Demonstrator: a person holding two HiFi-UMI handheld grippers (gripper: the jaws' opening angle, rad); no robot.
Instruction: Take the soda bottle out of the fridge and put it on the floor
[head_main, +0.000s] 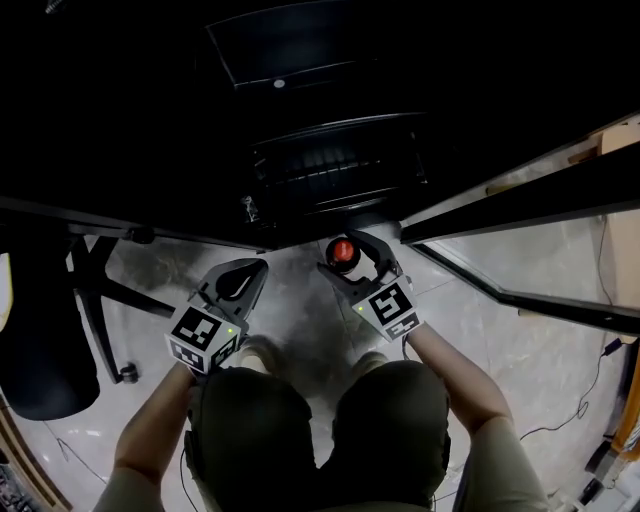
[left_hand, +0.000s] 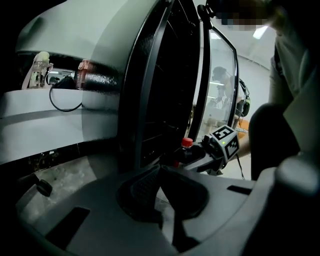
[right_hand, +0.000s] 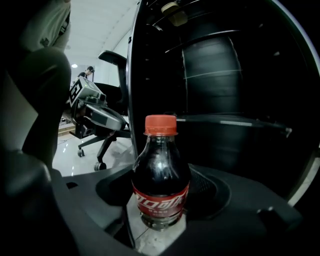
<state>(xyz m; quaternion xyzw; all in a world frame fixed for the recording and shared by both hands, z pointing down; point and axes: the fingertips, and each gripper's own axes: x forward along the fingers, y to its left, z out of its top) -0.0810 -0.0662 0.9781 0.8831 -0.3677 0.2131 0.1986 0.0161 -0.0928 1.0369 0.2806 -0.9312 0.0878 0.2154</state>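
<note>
In the head view, the right gripper (head_main: 352, 258) grips a soda bottle (head_main: 342, 251) low over the floor (head_main: 300, 330), just in front of the open fridge (head_main: 335, 165). The left gripper view shows the left gripper (left_hand: 160, 171) pinched together on nothing. In the right gripper view, the red-capped bottle stands upright between the clamped jaws.
</note>
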